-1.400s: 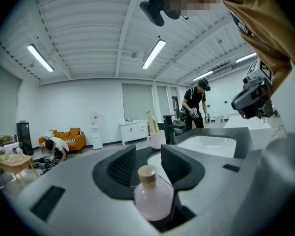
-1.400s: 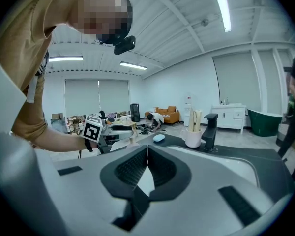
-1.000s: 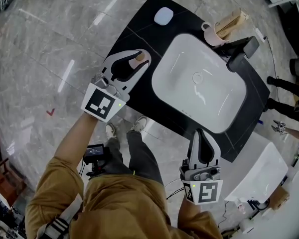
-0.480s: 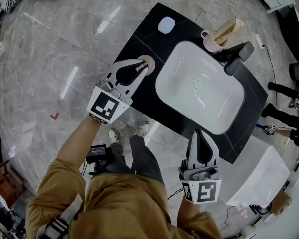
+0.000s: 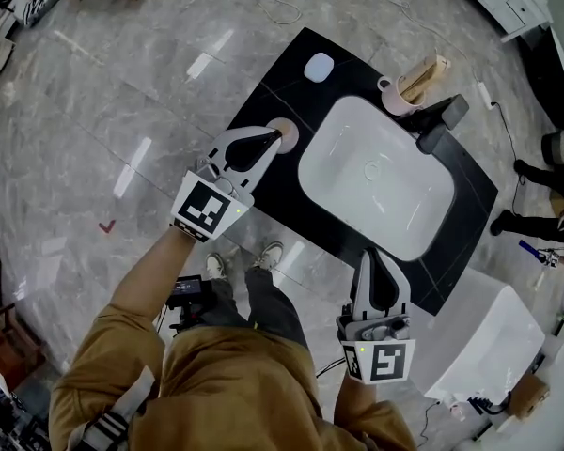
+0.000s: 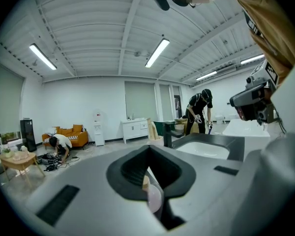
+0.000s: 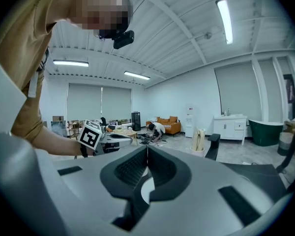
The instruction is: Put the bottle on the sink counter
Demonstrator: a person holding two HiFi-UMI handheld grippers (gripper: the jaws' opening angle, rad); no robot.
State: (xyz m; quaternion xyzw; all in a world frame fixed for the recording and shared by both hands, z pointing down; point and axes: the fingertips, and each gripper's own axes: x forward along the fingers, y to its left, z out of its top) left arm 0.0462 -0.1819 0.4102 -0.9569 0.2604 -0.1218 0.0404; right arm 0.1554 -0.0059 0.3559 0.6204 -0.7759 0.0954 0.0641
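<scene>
The bottle (image 5: 285, 131), a small pinkish one with a tan cap, stands on the black sink counter (image 5: 268, 83), left of the white basin (image 5: 376, 177). My left gripper (image 5: 274, 138) hovers just short of it. Its jaws have just been closing and now stand shut with nothing between them. In the left gripper view the bottle (image 6: 153, 199) shows below the shut left gripper (image 6: 147, 165). My right gripper (image 5: 375, 253) is shut and holds nothing, over the counter's near edge. The right gripper view shows that gripper (image 7: 147, 150) with its jaws together.
A white soap dish (image 5: 319, 66) lies at the counter's far corner. A pink mug (image 5: 392, 96) with wooden pieces and a black faucet (image 5: 439, 120) stand behind the basin. A white box (image 5: 489, 336) sits on the floor at right. People (image 6: 200, 109) are in the room behind.
The left jaws stood apart around the bottle and have closed together. That gripper has pulled back off the bottle, which stays standing on the counter. The right gripper looks unchanged.
</scene>
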